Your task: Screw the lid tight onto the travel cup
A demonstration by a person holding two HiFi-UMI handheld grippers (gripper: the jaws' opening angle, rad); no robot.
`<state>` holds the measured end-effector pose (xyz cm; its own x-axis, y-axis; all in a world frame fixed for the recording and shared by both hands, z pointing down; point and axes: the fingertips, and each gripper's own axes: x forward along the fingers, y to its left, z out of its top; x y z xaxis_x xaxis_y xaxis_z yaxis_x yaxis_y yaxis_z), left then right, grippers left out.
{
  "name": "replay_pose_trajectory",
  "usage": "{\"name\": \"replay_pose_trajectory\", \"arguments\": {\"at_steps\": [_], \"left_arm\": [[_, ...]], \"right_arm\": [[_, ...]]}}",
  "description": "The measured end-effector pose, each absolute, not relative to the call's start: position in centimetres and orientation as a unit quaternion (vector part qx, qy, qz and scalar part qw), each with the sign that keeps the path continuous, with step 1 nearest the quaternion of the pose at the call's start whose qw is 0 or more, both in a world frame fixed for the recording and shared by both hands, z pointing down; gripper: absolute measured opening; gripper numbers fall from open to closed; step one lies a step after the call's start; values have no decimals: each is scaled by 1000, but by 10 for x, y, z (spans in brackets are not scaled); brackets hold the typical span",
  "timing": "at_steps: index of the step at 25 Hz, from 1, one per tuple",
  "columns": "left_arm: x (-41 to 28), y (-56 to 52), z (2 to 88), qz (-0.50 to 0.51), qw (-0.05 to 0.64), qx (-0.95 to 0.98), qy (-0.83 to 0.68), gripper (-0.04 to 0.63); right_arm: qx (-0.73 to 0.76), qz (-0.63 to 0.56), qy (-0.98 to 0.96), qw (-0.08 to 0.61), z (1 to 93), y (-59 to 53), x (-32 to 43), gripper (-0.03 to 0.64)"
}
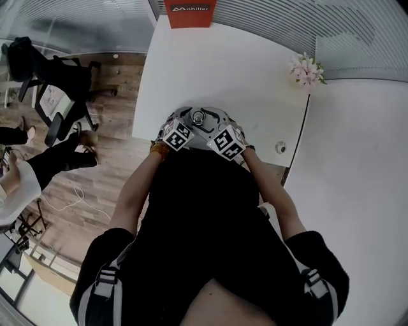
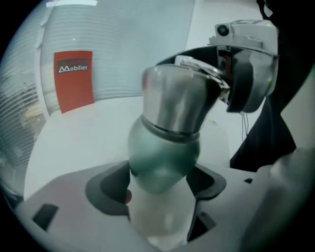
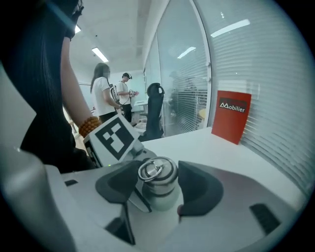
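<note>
The travel cup (image 2: pixel 165 157) has a pale green and white body and a steel lid (image 2: pixel 177 98). My left gripper (image 2: pixel 162 197) is shut on the cup's body, and its dark pads (image 2: pixel 110 189) press on both sides. In the right gripper view the lid (image 3: pixel 157 172), with a ring on its top, stands between the pads of my right gripper (image 3: pixel 157 189). That gripper is open, with a thin gap on each side of the lid. In the head view the lid (image 1: pixel 199 117) shows between the two marker cubes (image 1: pixel 177 135), over the near edge of the white table (image 1: pixel 217 70).
A red sign (image 1: pixel 190 13) stands at the table's far edge by the glass wall. A small pot of pink flowers (image 1: pixel 306 70) sits at the far right. A second white table (image 1: pixel 357 159) adjoins on the right. An office chair (image 1: pixel 57 76) and people stand on the wooden floor at left.
</note>
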<state>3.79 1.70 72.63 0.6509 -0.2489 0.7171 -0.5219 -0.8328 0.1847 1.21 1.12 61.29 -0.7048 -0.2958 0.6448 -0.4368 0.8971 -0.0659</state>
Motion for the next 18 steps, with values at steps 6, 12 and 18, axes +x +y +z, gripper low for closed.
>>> {"name": "replay_pose_trajectory", "arguments": {"at_steps": [6, 12, 18], "left_arm": [[37, 18, 728, 368, 185, 886, -212, 359], [37, 25, 733, 437, 118, 890, -52, 359], [28, 32, 736, 497, 1, 849, 179, 360]], "right_arm": [[163, 92, -924, 335, 615, 13, 10, 253], [30, 28, -926, 375, 618, 22, 9, 250], [-78, -36, -907, 413, 621, 29, 5, 250]]}}
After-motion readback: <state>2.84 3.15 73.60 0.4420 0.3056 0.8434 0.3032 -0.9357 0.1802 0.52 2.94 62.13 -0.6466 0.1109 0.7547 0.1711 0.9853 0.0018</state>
